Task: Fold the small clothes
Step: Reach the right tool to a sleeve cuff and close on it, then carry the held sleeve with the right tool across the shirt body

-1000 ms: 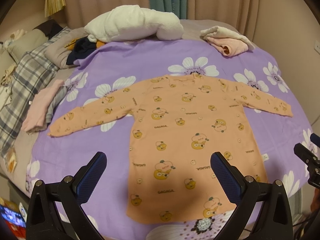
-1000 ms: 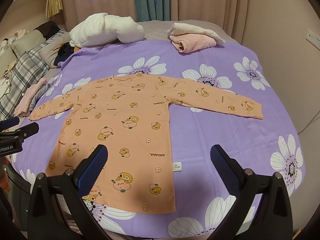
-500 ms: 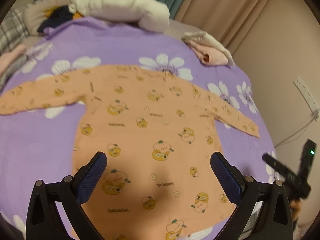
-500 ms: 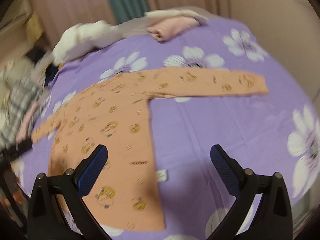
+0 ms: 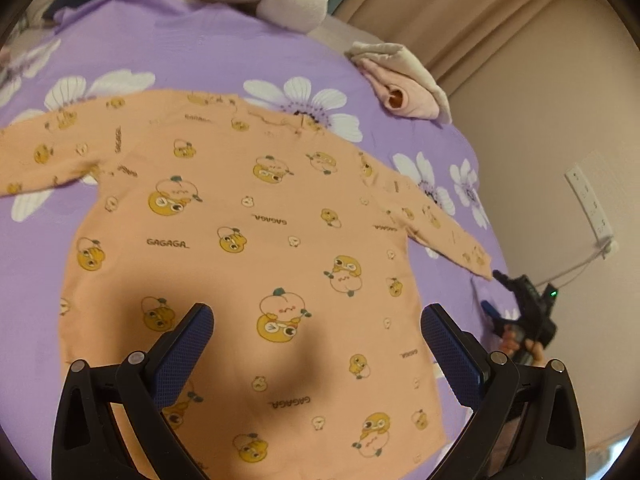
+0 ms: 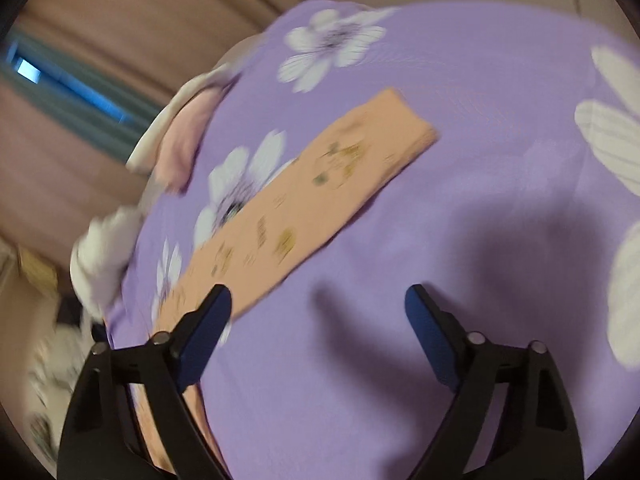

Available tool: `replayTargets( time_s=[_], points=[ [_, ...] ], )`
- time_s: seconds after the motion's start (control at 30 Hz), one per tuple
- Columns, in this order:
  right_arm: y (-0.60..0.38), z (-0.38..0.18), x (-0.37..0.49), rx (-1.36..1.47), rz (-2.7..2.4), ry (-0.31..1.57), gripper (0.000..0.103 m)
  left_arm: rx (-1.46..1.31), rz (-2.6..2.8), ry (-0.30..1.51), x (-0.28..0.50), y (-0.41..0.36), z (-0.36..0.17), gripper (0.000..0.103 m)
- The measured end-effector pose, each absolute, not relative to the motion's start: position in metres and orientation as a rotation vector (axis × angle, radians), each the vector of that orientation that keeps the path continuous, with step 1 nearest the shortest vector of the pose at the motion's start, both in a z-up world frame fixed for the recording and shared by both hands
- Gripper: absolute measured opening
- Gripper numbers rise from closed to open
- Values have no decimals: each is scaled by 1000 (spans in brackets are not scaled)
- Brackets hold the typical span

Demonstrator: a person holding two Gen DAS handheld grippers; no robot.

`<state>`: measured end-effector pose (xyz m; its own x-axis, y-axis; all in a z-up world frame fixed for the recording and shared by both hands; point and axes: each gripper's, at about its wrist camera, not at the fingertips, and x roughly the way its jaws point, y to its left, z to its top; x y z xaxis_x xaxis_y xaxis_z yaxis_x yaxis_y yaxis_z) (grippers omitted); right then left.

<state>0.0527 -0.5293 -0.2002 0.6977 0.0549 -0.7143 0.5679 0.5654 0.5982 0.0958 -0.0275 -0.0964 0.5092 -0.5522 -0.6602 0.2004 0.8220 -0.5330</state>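
Hovering left gripper [image 5: 316,320] jaws spread over orange shirt [image 5: 248,240] flat on purple bedsheet [image 5: 240,52] | right gripper [image 6: 318,300] jaws closing, nothing between, beside sleeve [image 6: 304,196]

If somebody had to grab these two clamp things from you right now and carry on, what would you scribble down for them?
Left gripper: open, empty, hanging over the lower body of the orange shirt.
Right gripper: fingers closing, nothing between them yet; it is beside the shirt's right sleeve, short of the cuff.
Things: the shirt lies flat and spread out, both sleeves out, on the purple flowered sheet. A folded pink garment sits at the far corner.
Done: shirt laid out; no fold made yet.
Left: probably fold the sleeves in, then fold the body and set the shirt aside.
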Motion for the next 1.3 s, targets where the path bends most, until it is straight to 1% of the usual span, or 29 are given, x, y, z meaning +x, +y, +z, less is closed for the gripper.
replayTargets(
  time_s=[0.07, 0.2, 0.27, 0.3, 0.37, 0.4, 0.43, 0.47, 0.5, 0.53, 0.6, 0.7, 0.87, 0.9, 0.97, 1.0, 1.07, 1.1, 1.13, 1.2, 1.23, 1.3],
  points=[
    [-537, -213, 60, 1007, -345, 713, 73, -443, -468, 938, 100, -25, -98, 102],
    [-548, -221, 83, 1106, -345, 628, 65, -423, -425, 942, 108, -24, -97, 102],
    [-561, -227, 91, 1148, -342, 596, 54, -428, -412, 946, 111, -22, -97, 102],
    [-560, -229, 97, 1178, -349, 584, 50, -434, -408, 950, 112, -20, -98, 102],
    [-563, -234, 104, 1224, -356, 561, 37, -435, -398, 958, 115, -19, -98, 102],
    [-560, -235, 109, 1250, -364, 546, 33, -432, -392, 961, 116, -19, -99, 102],
    [-567, -239, 107, 1259, -365, 540, 26, -426, -384, 966, 117, -19, -99, 102],
    [-568, -241, 109, 1269, -373, 537, 16, -423, -378, 971, 117, -18, -99, 102],
    [-563, -243, 113, 1284, -388, 540, 13, -419, -372, 975, 117, -17, -100, 102],
    [-571, -249, 108, 1290, -391, 542, 6, -418, -369, 979, 117, -16, -100, 102],
    [-569, -249, 113, 1301, -385, 542, 4, -420, -364, 985, 116, -14, -100, 102],
    [-575, -240, 112, 1224, -400, 575, 7, -410, -352, 989, 114, -12, -100, 102],
    [-583, -199, 113, 1056, -366, 605, 7, -417, -307, 1021, 111, -2, -104, 102],
    [-571, -177, 123, 993, -349, 620, 7, -421, -298, 1026, 110, 1, -105, 102],
    [-567, -157, 125, 919, -325, 638, 6, -424, -285, 1034, 107, 7, -108, 102],
    [-548, -130, 145, 852, -309, 652, 6, -423, -277, 1040, 105, 9, -108, 102],
    [-541, -107, 159, 789, -281, 663, 7, -423, -274, 1039, 102, 13, -108, 102],
    [-513, -84, 180, 749, -248, 669, 7, -430, -280, 1041, 99, 17, -109, 102],
    [-521, -76, 185, 735, -232, 670, 7, -438, -288, 1045, 96, 21, -109, 102],
    [-487, -54, 202, 682, -189, 675, 7, -451, -293, 1056, 93, 28, -111, 102],
    [-454, -37, 219, 649, -157, 679, 7, -456, -290, 1059, 91, 32, -112, 102],
    [-415, -26, 226, 603, -108, 685, 7, -470, -272, 1054, 86, 45, -114, 102]
  ],
)
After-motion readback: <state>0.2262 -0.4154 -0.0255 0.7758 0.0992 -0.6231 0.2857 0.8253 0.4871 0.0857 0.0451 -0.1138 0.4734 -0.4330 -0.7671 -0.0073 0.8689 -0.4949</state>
